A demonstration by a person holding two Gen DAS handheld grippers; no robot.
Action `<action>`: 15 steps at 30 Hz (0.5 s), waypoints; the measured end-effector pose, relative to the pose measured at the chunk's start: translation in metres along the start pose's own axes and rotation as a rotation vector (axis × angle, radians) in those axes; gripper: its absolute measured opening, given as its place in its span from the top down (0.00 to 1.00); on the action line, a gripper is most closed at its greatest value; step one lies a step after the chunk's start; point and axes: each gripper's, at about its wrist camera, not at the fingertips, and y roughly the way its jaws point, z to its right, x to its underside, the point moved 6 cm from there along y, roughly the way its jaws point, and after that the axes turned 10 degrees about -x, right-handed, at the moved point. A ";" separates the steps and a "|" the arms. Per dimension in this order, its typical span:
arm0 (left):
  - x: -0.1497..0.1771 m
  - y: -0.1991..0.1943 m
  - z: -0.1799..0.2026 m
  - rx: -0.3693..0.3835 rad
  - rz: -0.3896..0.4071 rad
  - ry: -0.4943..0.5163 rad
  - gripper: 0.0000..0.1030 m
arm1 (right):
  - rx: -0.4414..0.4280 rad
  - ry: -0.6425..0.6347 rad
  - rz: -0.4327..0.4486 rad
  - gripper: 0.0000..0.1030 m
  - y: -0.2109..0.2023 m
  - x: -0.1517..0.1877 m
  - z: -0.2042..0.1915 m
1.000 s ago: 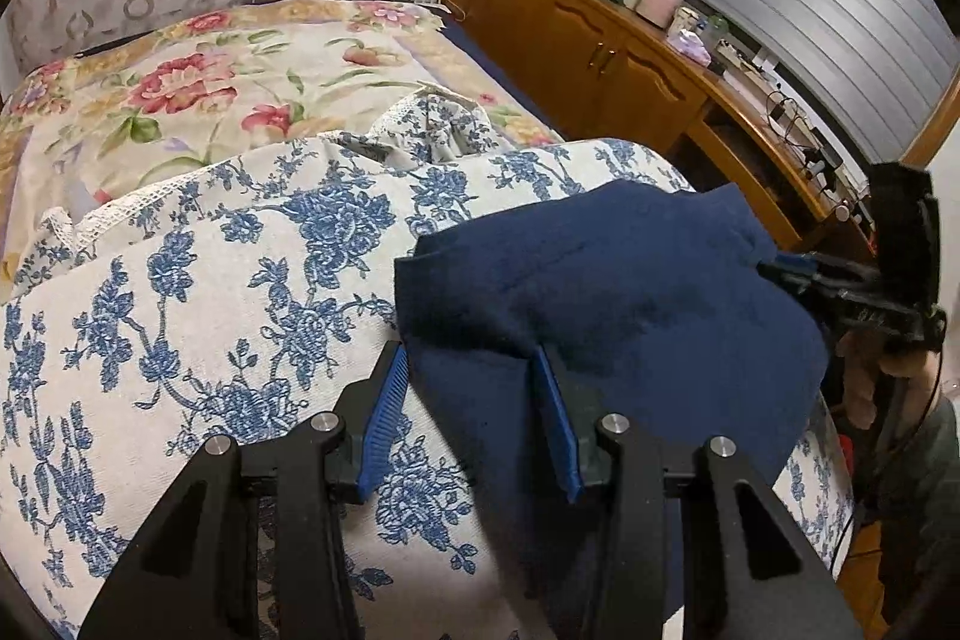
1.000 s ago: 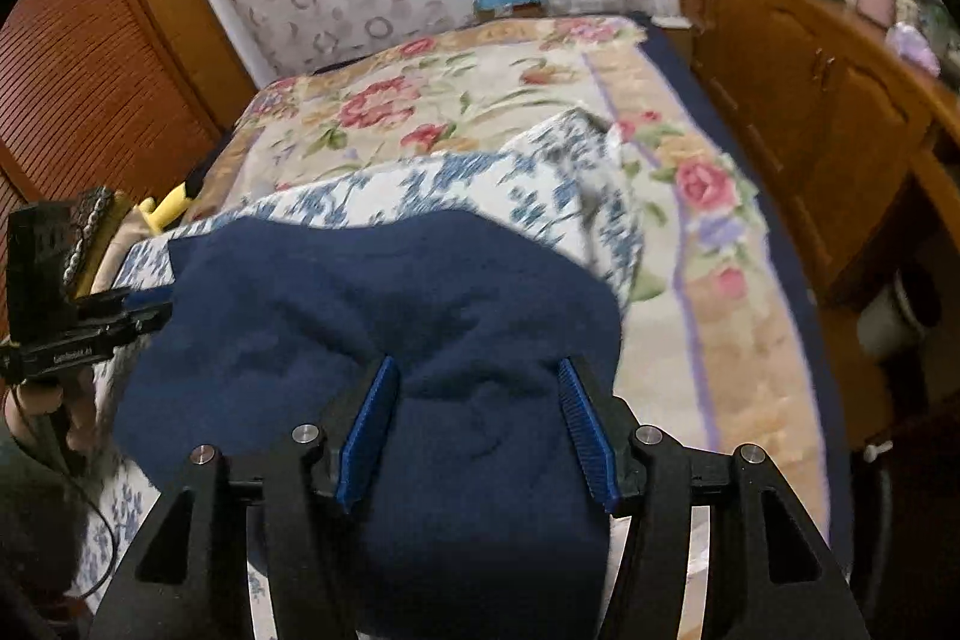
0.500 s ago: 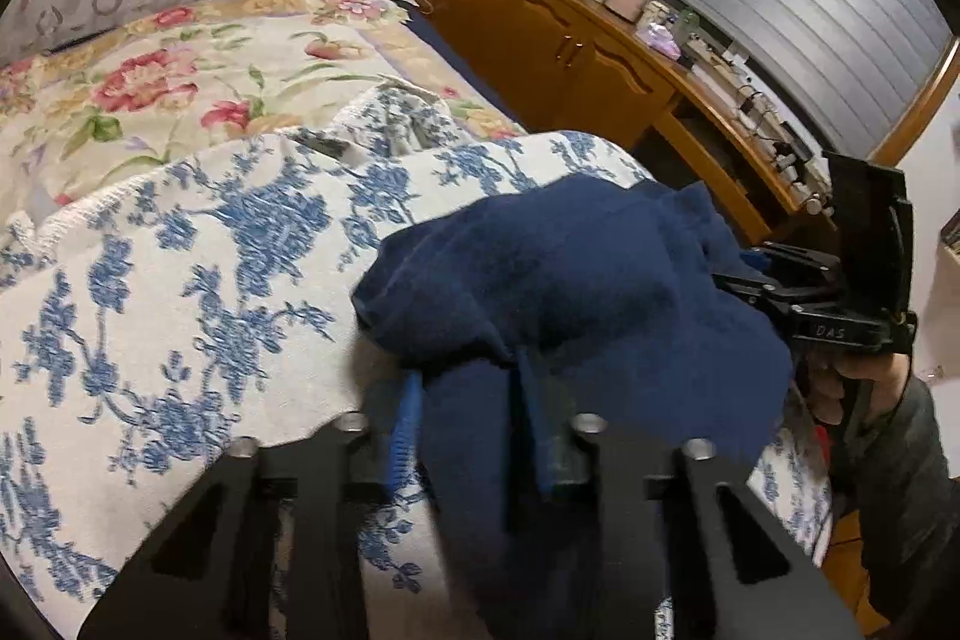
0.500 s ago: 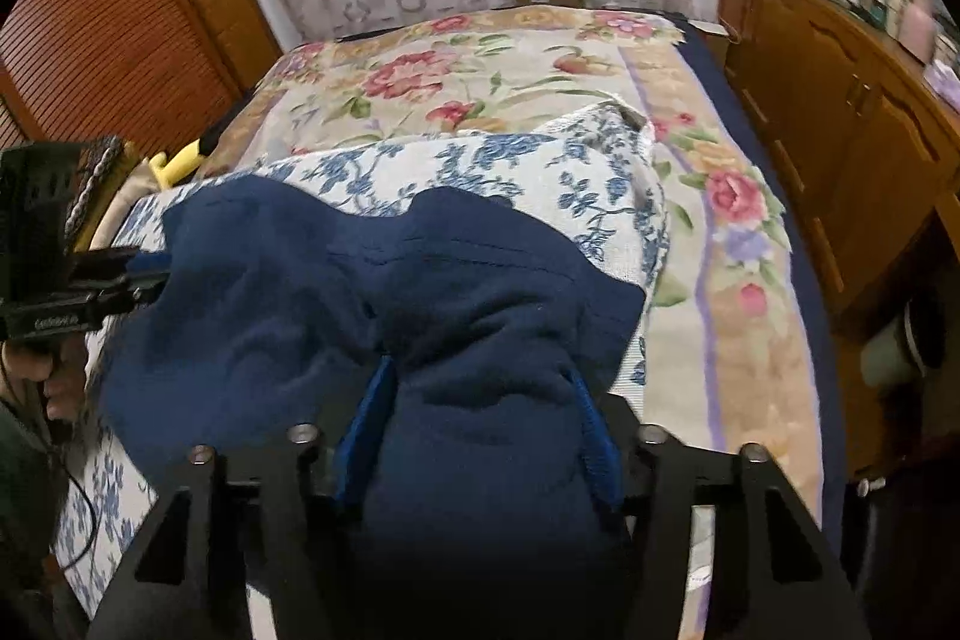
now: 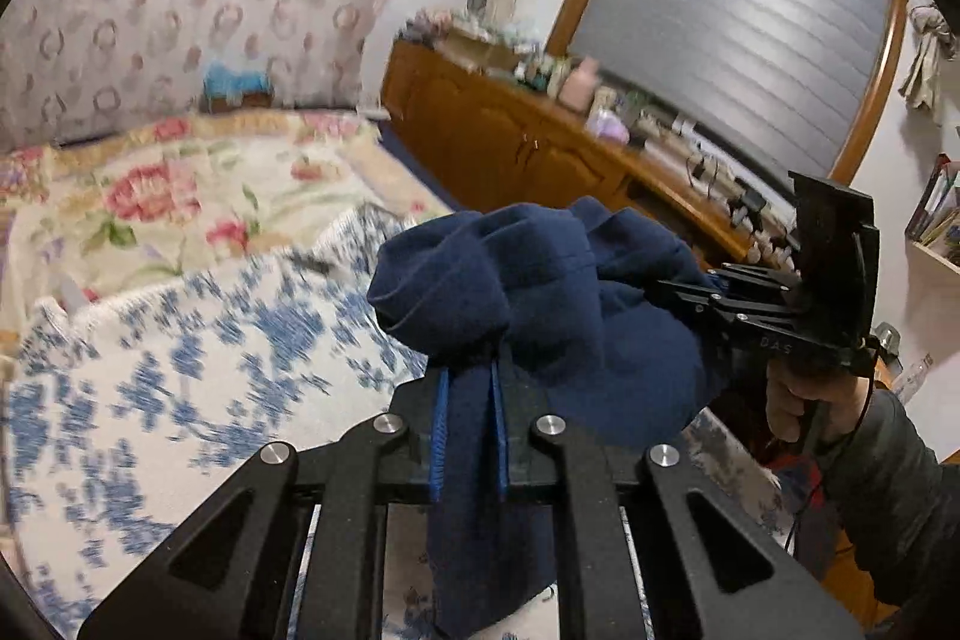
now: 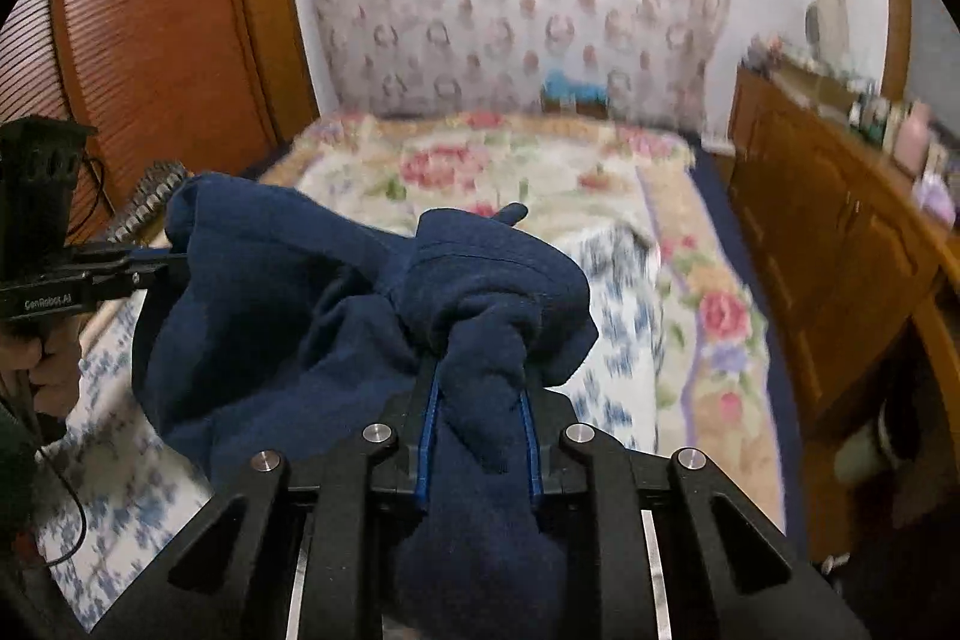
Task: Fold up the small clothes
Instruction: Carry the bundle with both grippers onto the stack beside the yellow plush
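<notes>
A dark navy fleece garment point(image 5: 558, 292) hangs bunched between my two grippers, lifted above the blue-flowered white cloth point(image 5: 198, 358) on the bed. My left gripper point(image 5: 471, 388) is shut on one bunched edge of it. My right gripper point(image 6: 480, 388) is shut on the other edge of the garment point(image 6: 336, 316). Each gripper shows in the other's view: the right one in the left wrist view point(image 5: 678, 289), the left one in the right wrist view point(image 6: 174, 259). A loose part of the garment hangs down below each gripper.
The bed carries a floral quilt point(image 6: 510, 166) beyond the blue-flowered cloth point(image 6: 624, 280). A wooden cabinet point(image 5: 540, 148) with bottles and clutter on top runs along the right side. A brown slatted wardrobe point(image 6: 150, 40) stands to the left.
Both grippers closed on the garment's edges and lifted it off the cloth. It was lying flat a second ago; now it hangs bunched in the air. The views tilted upward.
</notes>
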 end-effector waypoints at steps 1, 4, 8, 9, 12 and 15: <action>-0.003 -0.014 -0.004 -0.010 0.026 -0.002 0.88 | -0.002 -0.018 0.017 0.78 -0.004 -0.006 -0.007; -0.010 -0.048 -0.022 -0.046 0.088 -0.020 0.88 | -0.021 -0.064 0.058 0.78 -0.010 -0.024 -0.028; -0.009 -0.094 -0.055 -0.124 0.152 -0.044 0.88 | -0.068 -0.214 0.004 0.78 0.001 -0.047 -0.070; -0.008 -0.109 -0.067 -0.155 0.171 -0.051 0.88 | -0.085 -0.239 -0.001 0.78 0.006 -0.052 -0.081; -0.004 -0.146 -0.101 -0.231 0.215 -0.087 0.88 | -0.146 -0.315 -0.003 0.78 0.029 -0.070 -0.122; 0.003 -0.177 -0.134 -0.309 0.256 -0.129 0.88 | -0.203 -0.396 -0.004 0.78 0.054 -0.091 -0.165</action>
